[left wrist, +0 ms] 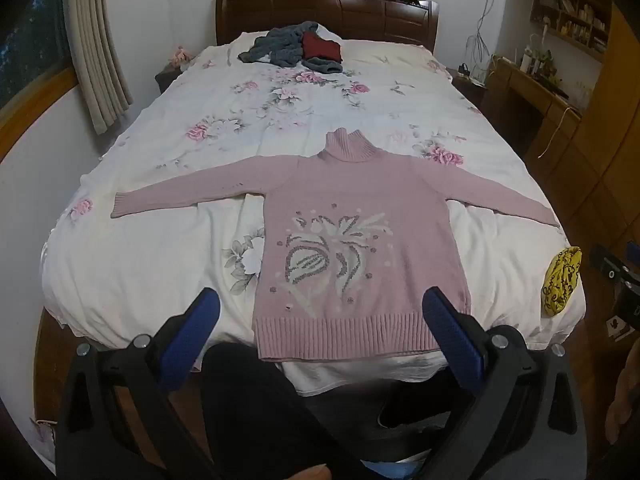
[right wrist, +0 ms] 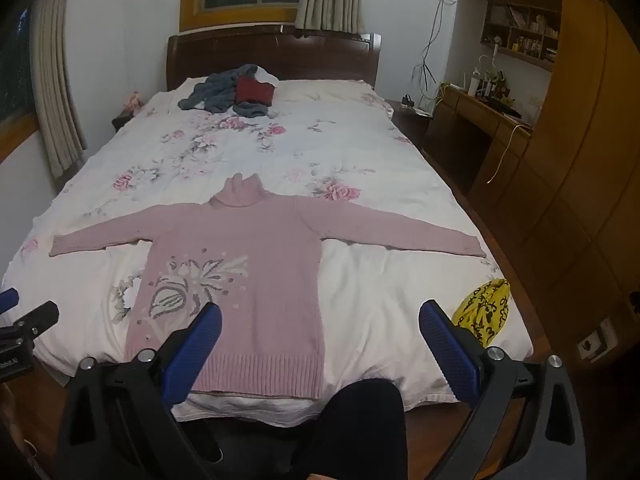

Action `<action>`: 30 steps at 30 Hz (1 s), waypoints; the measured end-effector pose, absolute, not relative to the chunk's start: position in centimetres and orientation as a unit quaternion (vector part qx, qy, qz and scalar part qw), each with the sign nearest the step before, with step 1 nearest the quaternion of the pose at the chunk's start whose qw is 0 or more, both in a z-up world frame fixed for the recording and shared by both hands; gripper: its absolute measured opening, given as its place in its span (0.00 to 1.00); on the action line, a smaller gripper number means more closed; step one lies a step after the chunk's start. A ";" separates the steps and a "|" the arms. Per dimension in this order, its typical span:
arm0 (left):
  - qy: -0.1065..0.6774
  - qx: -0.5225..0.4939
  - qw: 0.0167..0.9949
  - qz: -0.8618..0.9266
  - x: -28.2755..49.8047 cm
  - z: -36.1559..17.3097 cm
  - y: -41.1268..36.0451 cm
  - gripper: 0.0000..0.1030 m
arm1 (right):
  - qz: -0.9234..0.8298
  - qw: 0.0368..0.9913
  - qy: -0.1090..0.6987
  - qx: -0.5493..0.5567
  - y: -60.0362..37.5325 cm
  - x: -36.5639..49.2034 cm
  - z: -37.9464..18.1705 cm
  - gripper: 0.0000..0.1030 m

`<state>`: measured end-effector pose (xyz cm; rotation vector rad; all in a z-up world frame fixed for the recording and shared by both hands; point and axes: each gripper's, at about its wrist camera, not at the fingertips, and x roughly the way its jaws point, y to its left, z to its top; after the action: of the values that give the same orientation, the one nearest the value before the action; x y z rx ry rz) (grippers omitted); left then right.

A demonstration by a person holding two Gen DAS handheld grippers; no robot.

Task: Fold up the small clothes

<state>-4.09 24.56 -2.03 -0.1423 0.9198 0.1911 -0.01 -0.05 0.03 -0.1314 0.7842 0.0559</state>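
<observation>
A pink turtleneck sweater [left wrist: 360,216] [right wrist: 256,248] with a knitted flower pattern lies flat on the bed, front up. Both sleeves are spread out sideways and the hem lies at the near edge. My left gripper [left wrist: 320,304] hovers above the hem, open, with nothing between its blue fingers [left wrist: 202,316]. My right gripper [right wrist: 320,316] hangs open over the sweater's lower right side and the bare sheet beside it. It holds nothing. The left gripper's tip shows at the left edge of the right wrist view.
The bed has a white floral cover [left wrist: 320,108] [right wrist: 280,148]. A grey and dark red clothes pile [left wrist: 296,46] [right wrist: 236,94] sits near the headboard. A yellow patterned cloth [left wrist: 560,280] [right wrist: 484,312] lies at the near right corner. A wooden desk [right wrist: 480,120] stands to the right. A person's dark-clad leg [left wrist: 256,408] is below.
</observation>
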 end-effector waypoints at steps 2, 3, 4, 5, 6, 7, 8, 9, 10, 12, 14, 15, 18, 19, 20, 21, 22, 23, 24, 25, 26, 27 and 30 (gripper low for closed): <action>0.443 -0.068 0.890 0.091 -4.1 -2.0 24.6 0.97 | 0.024 0.918 0.387 -0.078 0.1 0.1 0.0 0.96; 0.441 -0.067 0.890 0.091 -4.2 -1.9 24.6 0.97 | 0.025 0.920 0.384 -0.073 0.1 0.0 0.0 0.96; 0.447 -0.066 0.887 0.092 -4.1 -2.0 24.7 0.97 | 0.026 0.920 0.383 -0.072 0.1 0.1 0.0 0.96; 0.447 -0.066 0.887 0.093 -4.1 -1.9 24.7 0.97 | 0.026 0.920 0.384 -0.073 0.2 0.1 0.0 0.96; 0.447 -0.064 0.887 0.094 -4.0 -1.9 24.7 0.97 | 0.028 0.922 0.381 -0.065 0.0 0.0 0.0 0.96; 0.447 -0.064 0.887 0.094 -4.0 -1.9 24.7 0.97 | 0.027 0.922 0.381 -0.065 0.0 0.1 0.1 0.96; 0.446 -0.065 0.887 0.095 -4.0 -1.9 24.6 0.97 | 0.028 0.922 0.381 -0.064 -0.1 0.2 0.2 0.96; 0.446 -0.066 0.887 0.096 -4.0 -1.9 24.5 0.97 | 0.028 0.922 0.382 -0.064 0.0 0.2 0.1 0.96; 0.447 -0.066 0.887 0.096 -3.9 -2.0 24.4 0.97 | 0.028 0.922 0.381 -0.066 -0.1 0.2 0.1 0.96; 0.447 -0.066 0.887 0.096 -3.8 -2.2 24.2 0.97 | 0.028 0.922 0.381 -0.068 0.1 0.4 0.2 0.96; 0.447 -0.067 0.887 0.095 -3.8 -2.0 24.5 0.97 | 0.028 0.922 0.381 -0.066 0.1 0.2 0.6 0.96; 0.447 -0.067 0.887 0.095 -3.8 -2.1 24.5 0.97 | 0.027 0.923 0.379 -0.065 0.1 0.2 0.6 0.96; 0.447 -0.068 0.887 0.095 -3.8 -2.1 24.4 0.97 | 0.029 0.922 0.380 -0.064 0.0 0.3 0.7 0.96; 0.446 -0.069 0.887 0.096 -3.9 -2.0 24.7 0.97 | 0.028 0.923 0.380 -0.064 0.1 0.2 0.6 0.96; 0.446 -0.069 0.887 0.096 -3.9 -1.9 24.6 0.97 | 0.028 0.923 0.380 -0.064 0.1 0.2 0.6 0.96; 0.445 -0.069 0.888 0.095 -4.0 -1.9 24.7 0.97 | 0.028 0.923 0.379 -0.064 0.1 0.2 0.6 0.96; 0.445 -0.070 0.888 0.095 -3.9 -1.9 24.8 0.97 | 0.028 0.922 0.380 -0.064 0.1 0.2 0.8 0.96; 0.444 -0.070 0.888 0.095 -3.9 -2.0 24.8 0.97 | 0.028 0.922 0.380 -0.064 0.1 0.2 0.7 0.96; 0.444 -0.069 0.888 0.096 -3.9 -2.0 24.9 0.97 | 0.029 0.923 0.380 -0.063 0.1 0.2 0.7 0.96; 0.442 -0.069 0.889 0.097 -4.0 -1.9 24.9 0.97 | 0.031 0.923 0.380 -0.062 0.1 0.1 0.5 0.96; 0.442 -0.068 0.889 0.097 -4.1 -1.8 24.9 0.97 | 0.031 0.923 0.378 -0.061 0.1 0.0 0.3 0.96; 0.440 -0.068 0.890 0.098 -4.2 -1.8 24.9 0.97 | 0.032 0.923 0.378 -0.061 0.2 0.0 0.4 0.96; 0.437 -0.069 0.891 0.100 -4.4 -1.6 24.8 0.97 | 0.033 0.923 0.378 -0.062 0.5 -0.1 0.2 0.96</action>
<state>-4.36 24.83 -1.60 -0.1434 0.9071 0.2085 -0.09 0.46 0.18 -0.1279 0.7768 0.0677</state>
